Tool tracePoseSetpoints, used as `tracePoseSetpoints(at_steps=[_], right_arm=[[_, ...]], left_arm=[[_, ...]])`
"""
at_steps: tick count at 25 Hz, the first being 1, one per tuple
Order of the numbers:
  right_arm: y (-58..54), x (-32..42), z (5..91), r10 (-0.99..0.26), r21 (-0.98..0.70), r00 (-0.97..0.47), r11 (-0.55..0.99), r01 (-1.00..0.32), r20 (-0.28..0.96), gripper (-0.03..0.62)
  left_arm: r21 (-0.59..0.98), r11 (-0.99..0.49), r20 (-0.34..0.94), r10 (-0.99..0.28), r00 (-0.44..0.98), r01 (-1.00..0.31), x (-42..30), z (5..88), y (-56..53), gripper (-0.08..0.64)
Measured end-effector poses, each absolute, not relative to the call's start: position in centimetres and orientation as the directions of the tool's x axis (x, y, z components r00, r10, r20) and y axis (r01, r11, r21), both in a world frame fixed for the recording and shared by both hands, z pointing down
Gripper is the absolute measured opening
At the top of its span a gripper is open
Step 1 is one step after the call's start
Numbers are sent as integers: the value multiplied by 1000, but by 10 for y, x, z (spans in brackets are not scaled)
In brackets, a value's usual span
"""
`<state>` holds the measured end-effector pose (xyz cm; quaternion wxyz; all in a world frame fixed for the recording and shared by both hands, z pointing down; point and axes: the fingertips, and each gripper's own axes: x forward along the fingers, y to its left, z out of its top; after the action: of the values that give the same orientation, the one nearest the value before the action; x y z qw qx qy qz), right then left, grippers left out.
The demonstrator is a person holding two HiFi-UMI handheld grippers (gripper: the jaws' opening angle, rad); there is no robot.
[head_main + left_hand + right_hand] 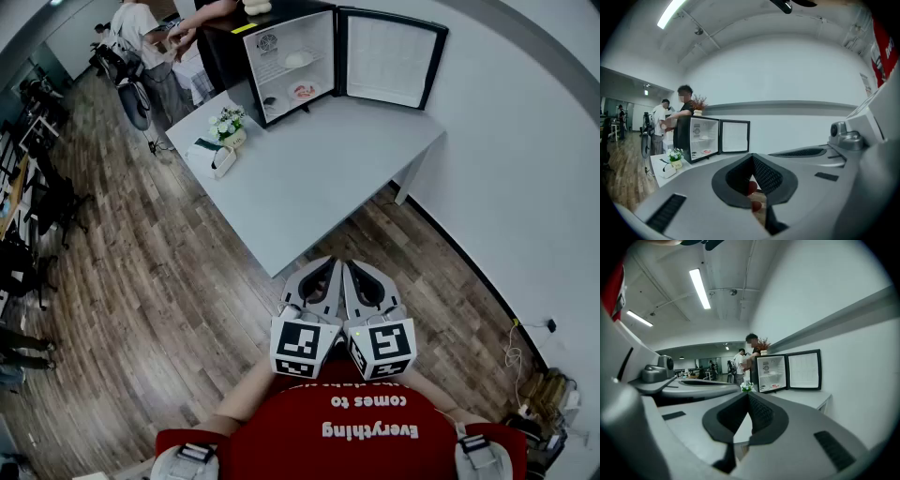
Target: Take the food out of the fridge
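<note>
Food [301,75]: two dishes inside the open fridge [223,49], top centre of head view; pale dish [298,59] on upper shelf, reddish dish [303,91] on lower shelf.
Fridge: at far end of table [309,187], door [389,54] swung wide to the right.
Left gripper [320,265]: fingers clenched on nothing, lower centre of frame, well apart from fridge.
Right gripper [362,267]: fingers clenched, empty, just beside the left one.
Risk 1: going in with fingers clenched would shove a dish back, not grasp it.
Risk 2: a rim pinch held off-level likely tips food out at the shelf edge.
Risk 3: flower pot [228,125] near fridge front could get knocked on approach.
Risk 4: bystander's arm [192,26] at upper left may cross the path.
</note>
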<state>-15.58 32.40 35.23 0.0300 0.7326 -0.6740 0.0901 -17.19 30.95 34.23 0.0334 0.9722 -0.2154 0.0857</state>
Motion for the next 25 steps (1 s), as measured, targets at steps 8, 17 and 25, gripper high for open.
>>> tracePoseSetpoints(at_steps=[8,17,25], right_arm=[[326,-135,352,-986,-93,36,-51,-994,160,14],[330,-123,371,-981,-123,-54,31,-992,185,14],[295,-93,385,-976,-126,-63,37,-991,209,14]], left_arm=[[21,-890,193,-443,875,-455,-153,345,313,-2],[40,-854,235,-496,836,-518,-141,365,319,-2],[55,-870,295,-454,841,-489,-112,385,287,-2]])
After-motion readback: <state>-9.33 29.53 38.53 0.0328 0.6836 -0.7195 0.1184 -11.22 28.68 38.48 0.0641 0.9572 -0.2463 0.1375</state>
